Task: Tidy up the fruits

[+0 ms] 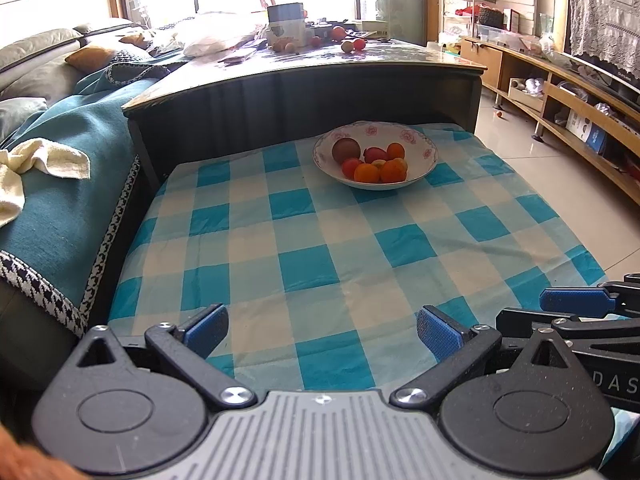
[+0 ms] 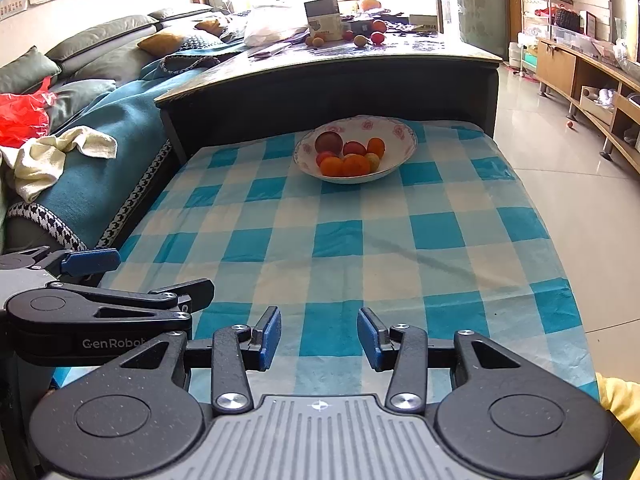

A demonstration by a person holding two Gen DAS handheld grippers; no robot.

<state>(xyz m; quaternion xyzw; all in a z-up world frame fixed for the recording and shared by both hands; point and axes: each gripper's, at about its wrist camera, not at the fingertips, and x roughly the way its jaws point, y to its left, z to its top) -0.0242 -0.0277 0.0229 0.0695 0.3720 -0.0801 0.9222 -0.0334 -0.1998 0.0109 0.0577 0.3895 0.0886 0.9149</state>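
Note:
A white bowl with a pink flower rim (image 1: 416,136) (image 2: 396,130) stands at the far end of the blue checked cloth (image 1: 304,264) (image 2: 340,240). It holds several fruits: oranges (image 1: 367,173) (image 2: 355,165), a brown round fruit (image 1: 346,149) (image 2: 329,142) and red ones (image 1: 375,155) (image 2: 354,148). My left gripper (image 1: 322,330) is open and empty at the near edge of the cloth. My right gripper (image 2: 319,338) is open and empty, beside the left one, well short of the bowl.
A dark higher table (image 1: 304,76) (image 2: 328,68) stands behind the cloth, with more fruits (image 1: 352,45) (image 2: 370,38), a box and a white bag. A sofa with a teal throw (image 1: 60,184) (image 2: 100,140) is on the left. Tiled floor and a wooden shelf unit (image 1: 580,112) are on the right.

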